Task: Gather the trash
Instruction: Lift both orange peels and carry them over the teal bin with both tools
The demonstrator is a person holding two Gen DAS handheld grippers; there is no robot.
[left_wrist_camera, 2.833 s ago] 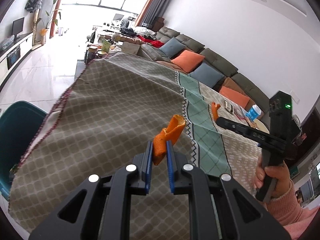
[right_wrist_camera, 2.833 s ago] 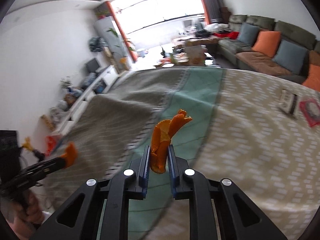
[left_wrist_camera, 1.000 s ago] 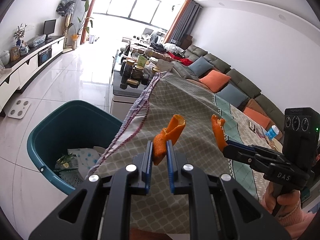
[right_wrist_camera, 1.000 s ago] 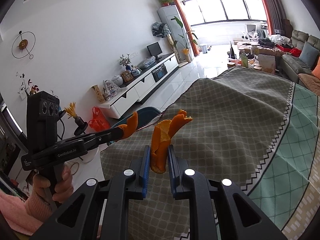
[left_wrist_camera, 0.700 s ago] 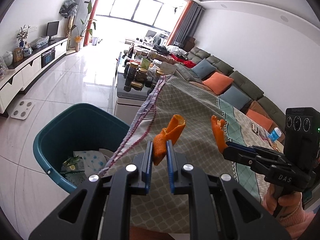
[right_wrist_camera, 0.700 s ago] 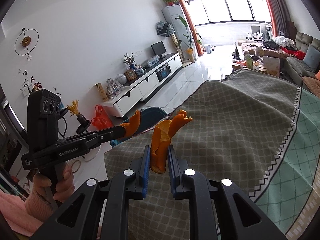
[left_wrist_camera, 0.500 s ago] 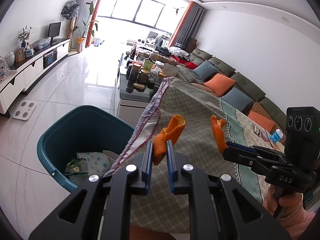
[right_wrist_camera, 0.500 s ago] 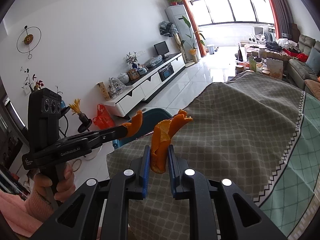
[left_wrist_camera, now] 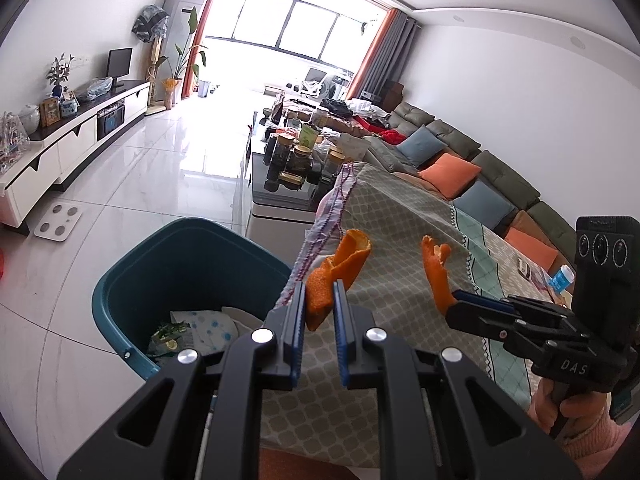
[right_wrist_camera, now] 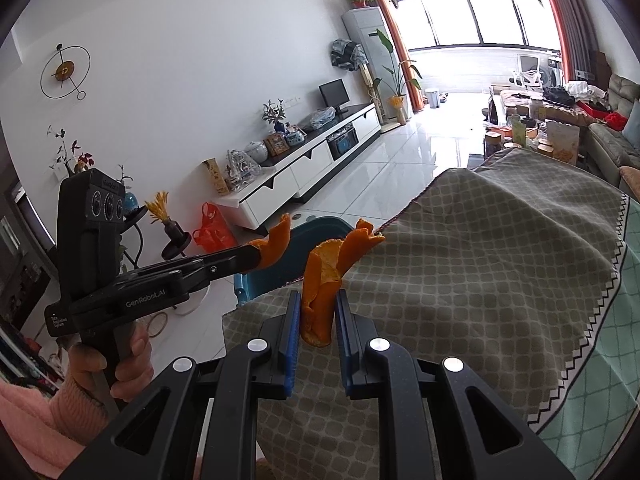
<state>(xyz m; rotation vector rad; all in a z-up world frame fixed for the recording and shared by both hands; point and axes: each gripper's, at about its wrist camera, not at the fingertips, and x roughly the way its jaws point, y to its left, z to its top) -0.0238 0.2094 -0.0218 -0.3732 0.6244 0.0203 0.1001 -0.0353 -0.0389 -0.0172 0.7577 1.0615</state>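
Left gripper (left_wrist_camera: 319,316) pinched a curled orange peel (left_wrist_camera: 336,272) upright between its blue pads; grip low on the peel, most of it standing free above the fingers. Right gripper (right_wrist_camera: 317,320) was clamped on a second peel (right_wrist_camera: 326,276) the same way. Both were carried off the edge of the table, over its checked tablecloth (left_wrist_camera: 400,240), toward the teal bin (left_wrist_camera: 120,280) on the floor beside it. Bin already held paper and wrappers. Left peel was nearer the bin's mouth, apparently so it could drop first. Neither peel was over the opening yet.
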